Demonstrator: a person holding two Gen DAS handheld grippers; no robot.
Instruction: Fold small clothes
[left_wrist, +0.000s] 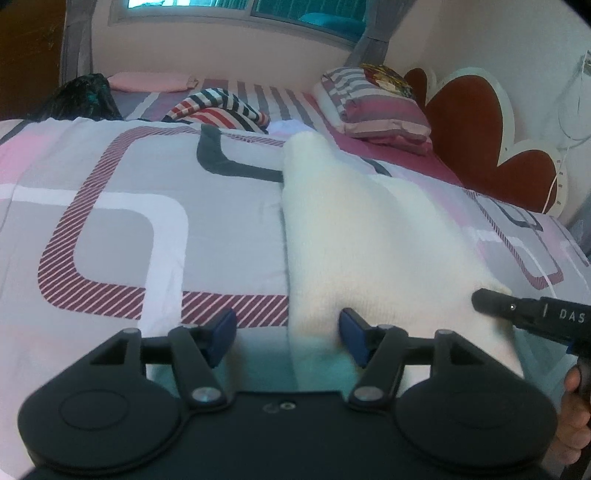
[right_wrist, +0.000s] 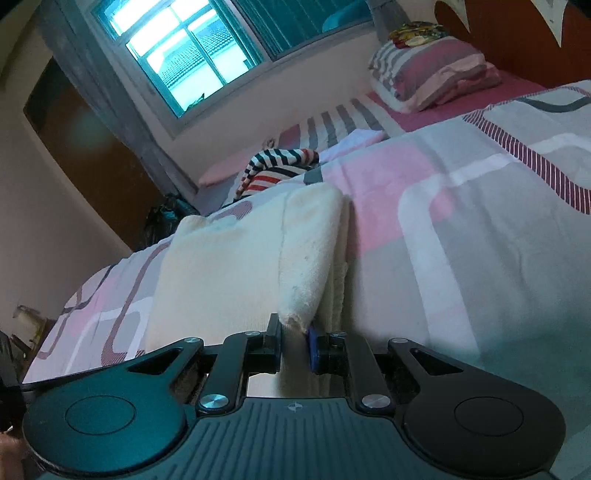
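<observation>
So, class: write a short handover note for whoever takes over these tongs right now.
Right tongs: shut on the near edge of the cream garment.
Left tongs: open, straddling the garment's near left edge, not gripping.
Garment lies lengthwise on the patterned bedspread, one side already folded over.
Left: grip with the left tongs, probably fold the near end away.
Striped garment waits behind.

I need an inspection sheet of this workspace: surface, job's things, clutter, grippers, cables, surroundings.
Surface: bed cover, patterned grey, pink and white.
Job's things: cream knit garment lying on the cover.
Clutter: striped cloth, folded bedding stack, dark bundle.
Grippers: left gripper open over the garment's near edge; right gripper shut on a garment corner.
Cables: white cord on the wall.
Surroundings: window, red headboard.
</observation>
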